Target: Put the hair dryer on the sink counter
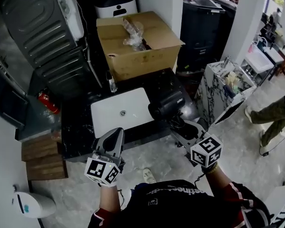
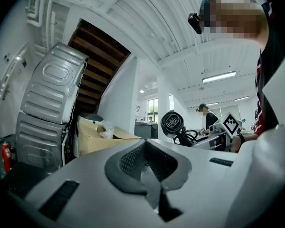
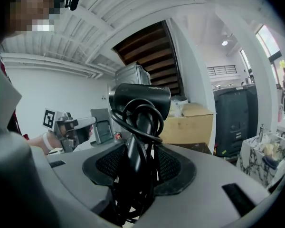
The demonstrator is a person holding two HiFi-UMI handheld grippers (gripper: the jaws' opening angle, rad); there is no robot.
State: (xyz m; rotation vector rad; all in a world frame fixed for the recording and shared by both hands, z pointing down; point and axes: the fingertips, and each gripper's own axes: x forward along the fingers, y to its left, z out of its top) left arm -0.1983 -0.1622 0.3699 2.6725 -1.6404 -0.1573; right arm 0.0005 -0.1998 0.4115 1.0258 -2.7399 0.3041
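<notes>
Two grippers are held at the front of the dark desk (image 1: pixel 76 127). The right gripper (image 1: pixel 179 126) has its jaws closed on the handle of the black hair dryer (image 1: pixel 167 106), and the wound cord is also between them, so the jaws stand rather wide. The dryer is held upright, its head seen over the right part of the desk, just beside the white basin (image 1: pixel 121 112). The left gripper (image 1: pixel 117 134) is in front of the basin; its jaws are together and hold nothing. Behind the basin stands a cardboard box (image 1: pixel 142 49).
</notes>
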